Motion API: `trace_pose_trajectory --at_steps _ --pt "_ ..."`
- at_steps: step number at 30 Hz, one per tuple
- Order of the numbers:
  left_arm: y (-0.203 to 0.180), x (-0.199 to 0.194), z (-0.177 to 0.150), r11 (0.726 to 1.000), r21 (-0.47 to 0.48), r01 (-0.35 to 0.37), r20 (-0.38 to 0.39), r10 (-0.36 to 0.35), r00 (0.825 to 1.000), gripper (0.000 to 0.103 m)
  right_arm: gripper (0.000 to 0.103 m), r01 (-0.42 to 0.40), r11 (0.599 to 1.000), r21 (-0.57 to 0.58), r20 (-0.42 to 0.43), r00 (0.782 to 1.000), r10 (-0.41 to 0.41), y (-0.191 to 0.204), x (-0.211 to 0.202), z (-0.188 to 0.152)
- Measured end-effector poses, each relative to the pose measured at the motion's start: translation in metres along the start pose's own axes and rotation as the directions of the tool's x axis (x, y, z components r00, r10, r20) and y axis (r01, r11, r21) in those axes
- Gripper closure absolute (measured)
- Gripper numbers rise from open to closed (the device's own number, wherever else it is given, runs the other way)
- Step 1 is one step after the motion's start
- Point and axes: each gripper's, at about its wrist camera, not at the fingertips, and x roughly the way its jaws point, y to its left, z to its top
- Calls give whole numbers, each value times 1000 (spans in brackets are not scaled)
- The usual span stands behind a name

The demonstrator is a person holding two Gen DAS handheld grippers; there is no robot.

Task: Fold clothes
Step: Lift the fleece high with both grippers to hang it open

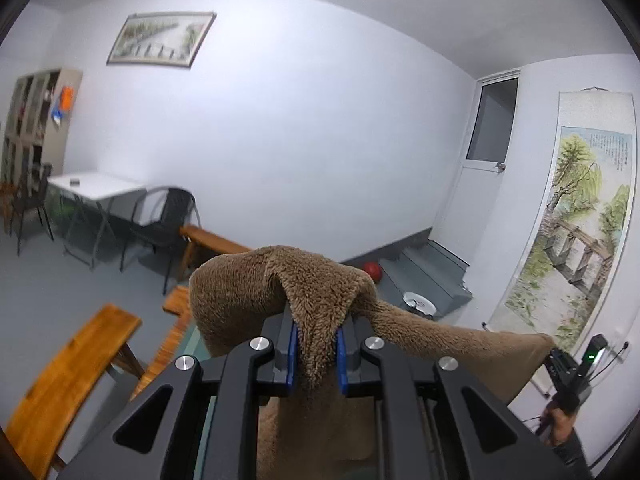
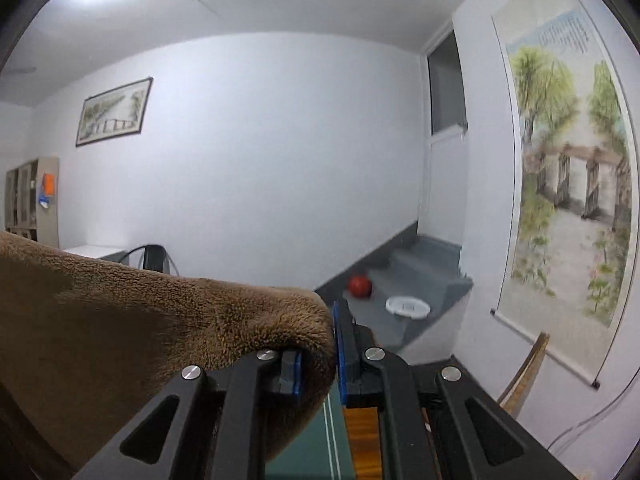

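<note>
Closest to the lens, the left tool [image 1: 316, 354] has its blue pads pressed onto a bunched corner of the brown fleece garment [image 1: 280, 280], which mushrooms up over the fingertips and trails off rightward to the other hand. The right tool [image 2: 318, 354] likewise pinches a rolled edge of the same fleece [image 2: 140, 312] between its pads, the cloth sweeping away to the left. Held aloft at two points like this, well above the green table [image 2: 312, 440] glimpsed under the right tool, the garment hangs between them as a stretched top edge, probably so gravity can pull it flat before a fold is laid; that reads as an early, spreading-out step. Just below and left are orange wooden benches [image 1: 68, 380]. Farther out sit a black chair [image 1: 164, 224] and a white folding desk [image 1: 96, 186]; on the grey steps lie a red ball [image 2: 360, 286] and a white dish [image 2: 408, 306]. Scroll paintings [image 2: 568, 152] hang on the far walls.
</note>
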Motion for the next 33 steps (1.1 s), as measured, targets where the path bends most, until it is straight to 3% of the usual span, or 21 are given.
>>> trace_pose_trajectory --at_steps 7,11,13,15,17,19,20,21,22,23,25,27,28,30,33 --pt "17 -5 3 999 -11 -36 -3 36 999 85 92 -32 997 -73 -8 999 32 14 -12 2" --pt "30 8 -10 999 9 -52 -83 53 995 84 91 -78 989 -122 -104 992 66 21 -4 -18" --pt "37 15 -22 998 22 -66 -132 69 989 83 91 -172 975 -138 -219 966 139 23 2 -43" --pt "48 22 -38 996 20 -85 -190 87 978 83 91 -272 954 -121 -345 913 217 22 8 -72" --pt "62 32 -60 993 7 -115 -264 113 958 83 91 -403 914 -51 -500 802 326 23 14 -112" --pt "76 42 -82 989 -11 -149 -337 137 932 83 88 -494 869 25 -626 670 399 27 18 -152" --pt "80 46 -92 986 -17 -164 -364 147 920 83 82 -524 850 45 -681 607 410 31 19 -172" --pt "83 49 -102 984 -23 -179 -392 156 907 83 69 -550 833 57 -731 546 410 36 18 -191" --pt "86 53 -112 980 -28 -195 -418 165 893 83 57 -566 822 64 -764 502 406 40 15 -206" --pt "88 53 -120 977 -20 -212 -435 183 881 83 33 -584 808 74 -790 461 405 42 12 -219" --pt "93 51 -135 969 -16 -247 -467 211 859 83 27 -631 766 121 -822 368 434 42 6 -234" --pt "99 47 -146 961 -30 -273 -483 226 846 83 27 -659 727 195 -823 294 487 36 3 -232" --pt "101 46 -149 958 -40 -283 -487 229 843 83 27 -664 715 218 -811 285 512 31 6 -227" --pt "106 42 -154 953 -59 -298 -487 233 841 83 27 -659 706 260 -769 301 564 21 13 -210" --pt "107 37 -157 950 -69 -304 -481 236 845 82 27 -619 721 312 -680 384 624 13 41 -182"
